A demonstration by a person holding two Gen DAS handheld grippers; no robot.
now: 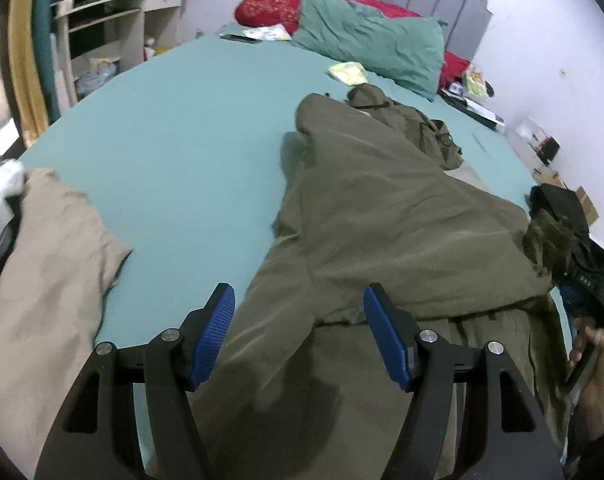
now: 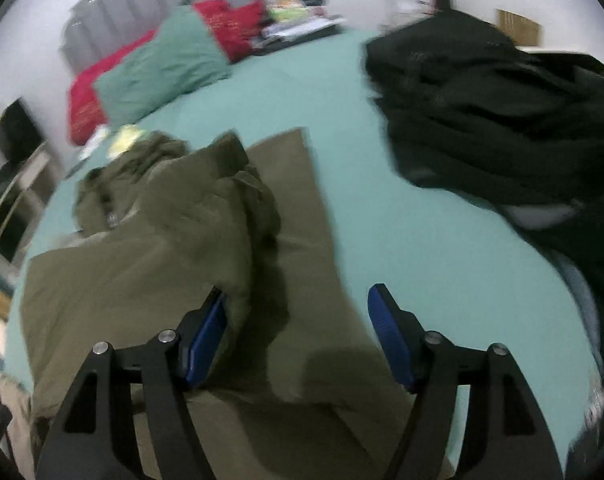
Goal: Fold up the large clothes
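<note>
left wrist view: your left gripper (image 1: 298, 334) held spread wide, nothing clamped, above olive jacket (image 1: 390, 224) laid flat on teal bedsheet (image 1: 181, 120); beige garment (image 1: 49, 264) at left.
right wrist view: your right gripper (image 2: 297, 336) parted, nothing pinched; jacket fold (image 2: 205, 240) beside left pad; black clothes (image 2: 502, 112) at right.

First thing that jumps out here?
The olive coat spread down the middle of the teal bed, partly folded over itself. Both hand-held grippers hover open above its near end, the left and the right. A dark heap of clothes sits to the coat's right, red and teal pillows by the headboard.
</note>
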